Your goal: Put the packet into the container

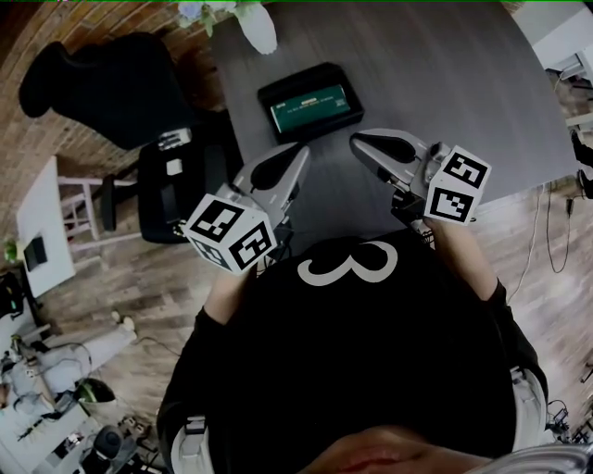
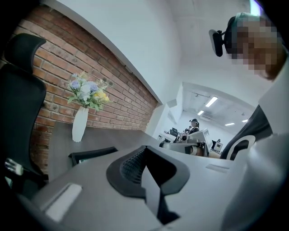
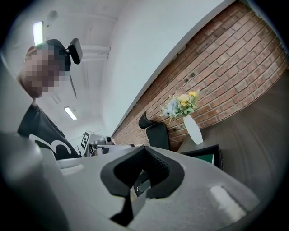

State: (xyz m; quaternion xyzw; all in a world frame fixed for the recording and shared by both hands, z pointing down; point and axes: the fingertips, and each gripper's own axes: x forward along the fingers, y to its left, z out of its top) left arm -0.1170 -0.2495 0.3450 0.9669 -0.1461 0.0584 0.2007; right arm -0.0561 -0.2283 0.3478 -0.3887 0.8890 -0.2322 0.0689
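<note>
A black container [image 1: 310, 100] lies on the grey table [image 1: 445, 102], and a green packet [image 1: 315, 104] lies flat inside it. Both grippers hang over the table's near edge, short of the container. My left gripper [image 1: 298, 153] is shut with nothing between its jaws, which meet in the left gripper view [image 2: 145, 155]. My right gripper [image 1: 359, 141] is shut as well and holds nothing [image 3: 144, 155]. The container [image 3: 207, 153] shows past the right jaws with the packet [image 3: 207, 159] in it. Its rim [image 2: 92, 154] also peeks over the left jaws.
A white vase of flowers [image 1: 255, 23] stands at the table's far edge by a brick wall [image 2: 117, 103]. A black office chair [image 1: 111, 83] stands left of the table, with a stool and cables on the wooden floor around it.
</note>
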